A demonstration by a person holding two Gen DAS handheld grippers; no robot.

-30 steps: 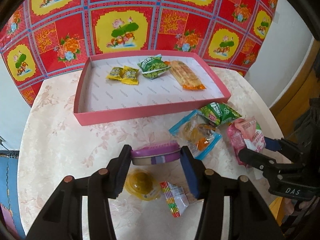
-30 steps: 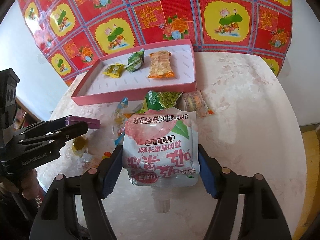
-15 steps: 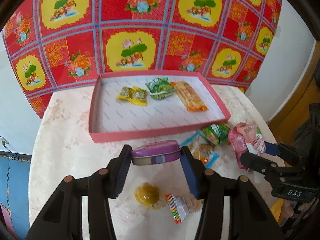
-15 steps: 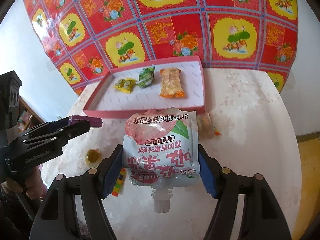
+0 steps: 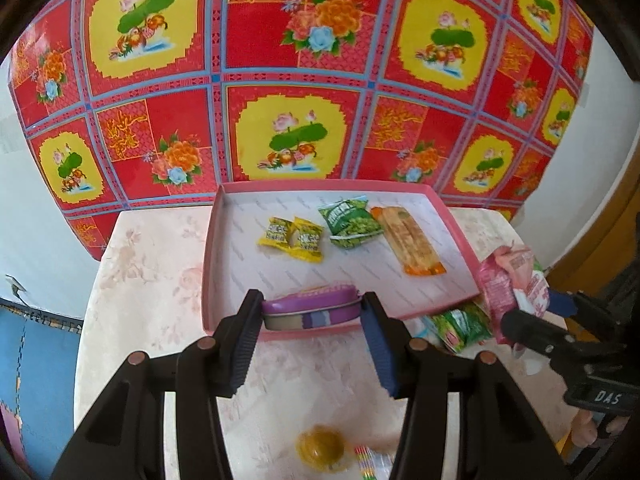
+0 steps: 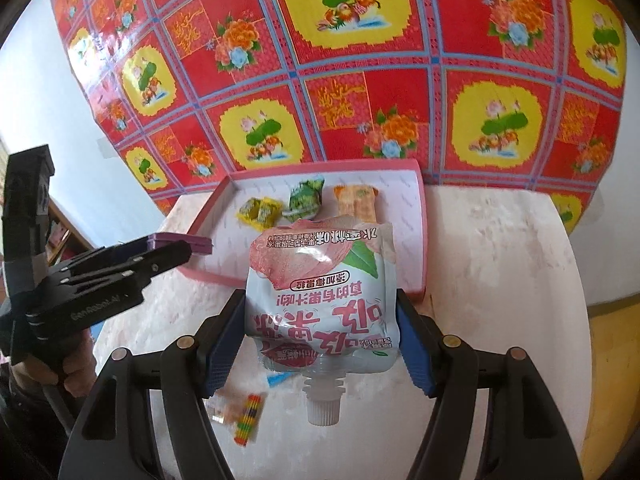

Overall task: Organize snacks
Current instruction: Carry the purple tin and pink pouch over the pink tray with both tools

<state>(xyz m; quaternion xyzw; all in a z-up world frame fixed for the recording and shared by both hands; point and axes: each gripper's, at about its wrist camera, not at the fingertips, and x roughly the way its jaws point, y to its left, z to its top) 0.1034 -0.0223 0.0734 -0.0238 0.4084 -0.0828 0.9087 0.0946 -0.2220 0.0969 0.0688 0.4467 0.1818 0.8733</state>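
Observation:
My left gripper (image 5: 312,316) is shut on a flat purple tin (image 5: 310,307), held in the air just above the near wall of the pink tray (image 5: 208,264). My right gripper (image 6: 320,320) is shut on a white and pink peach drink pouch (image 6: 324,288) with its spout pointing toward me, over the tray's near right corner. The pouch (image 5: 512,284) also shows at the right of the left wrist view. Inside the tray lie two yellow candies (image 5: 292,236), a green packet (image 5: 348,222) and an orange bar (image 5: 412,242).
On the pale round table (image 5: 160,280) lie a yellow jelly cup (image 5: 320,446), a rainbow candy stick (image 6: 247,420) and a green packet (image 5: 460,322) near the tray. A red patterned cloth (image 5: 304,80) hangs behind. A hand (image 6: 76,364) holds the left gripper.
Both grippers rose and moved forward toward the tray with their loads. The tin now hangs over the tray's near wall and the pouch covers part of the tray; loose snacks slid down the views.

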